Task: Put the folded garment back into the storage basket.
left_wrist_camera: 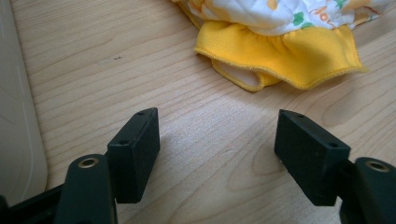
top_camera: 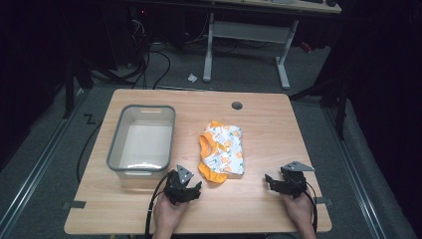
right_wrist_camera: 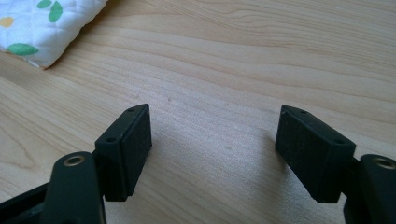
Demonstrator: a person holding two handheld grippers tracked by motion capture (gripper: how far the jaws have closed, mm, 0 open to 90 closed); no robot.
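both sets of fingers spread wide, empty, resting low at the near edge of the desk (top_camera: 259,214). left gripper (top_camera: 182,187) just short of the garment (top_camera: 222,152), right gripper (top_camera: 291,182) further off to the side.

garment: small quilted white piece with fruit print and orange-yellow trim, lying crumpled mid-desk, right of the bin (top_camera: 115,149), apart from it. from the left gripper view, yellow ruffled hem (left_wrist_camera: 299,58) straight ahead of the left gripper (left_wrist_camera: 217,140), not touching. from the right gripper view, just a white quilted corner (right_wrist_camera: 44,28) at far left, well off the right gripper (right_wrist_camera: 212,140) line.

risks, judged from here:
- pinching only the thin hem: fabric likely to slip out or unfold and drag on the lift.
- coming in too flat: fingers likely to shove the cloth along the desk instead of getting under or around it.
- single-point grab: rest dangles, could catch the bin rim and hang over it rather than drop in.
- right side needs a sizeable swing left to reach; possible clash with the left one over the cloth.

containers: one grey translucent rectangular bin, left half of desk, upright, looks empty, pale bottom visible. no lid seen.
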